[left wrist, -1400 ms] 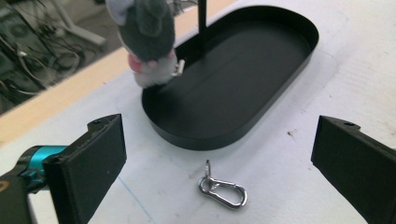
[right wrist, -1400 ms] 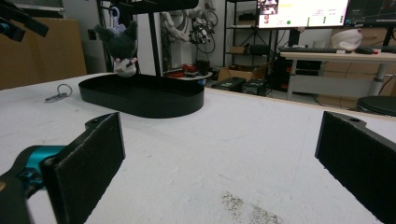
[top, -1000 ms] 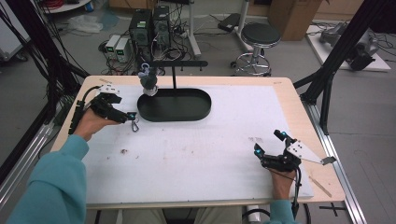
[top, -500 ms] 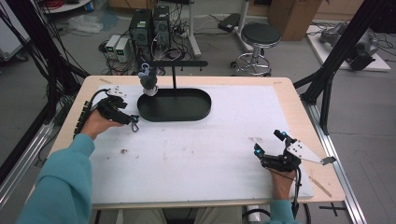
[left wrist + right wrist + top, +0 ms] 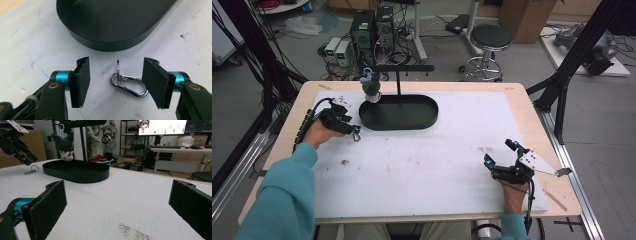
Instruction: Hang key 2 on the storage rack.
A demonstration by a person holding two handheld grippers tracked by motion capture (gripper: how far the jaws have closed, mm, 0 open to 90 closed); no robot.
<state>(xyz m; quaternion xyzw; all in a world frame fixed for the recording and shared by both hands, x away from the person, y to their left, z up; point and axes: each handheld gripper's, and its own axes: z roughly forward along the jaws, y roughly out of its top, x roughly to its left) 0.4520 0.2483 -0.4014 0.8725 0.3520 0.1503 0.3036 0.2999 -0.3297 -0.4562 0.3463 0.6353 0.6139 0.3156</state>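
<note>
A silver carabiner clip (image 5: 128, 85) with a small key ring lies flat on the white mat (image 5: 437, 160), just in front of the black oval tray (image 5: 399, 123). My left gripper (image 5: 116, 75) straddles the clip. Its jaws have just been closing, but the left pad (image 5: 83, 80) still stands clear of the metal. In the high view the left gripper (image 5: 353, 131) is at the tray's left end, over the clip (image 5: 357, 136). My right gripper (image 5: 498, 152) rests near the mat's front right corner, open wide with nothing between its pads (image 5: 50, 205).
A dark plush toy (image 5: 371, 86) hangs from a black T-shaped stand (image 5: 398, 82) over the tray's left end. The right gripper view shows the tray (image 5: 75, 173), the plush (image 5: 65, 145), the left gripper (image 5: 23, 157) and the clip (image 5: 31, 171). The wooden table edge (image 5: 532, 115) frames the mat.
My left hand has sunk a little toward the mat, and its jaws have narrowed around the clip. The right hand and gripper have stayed where they were.
</note>
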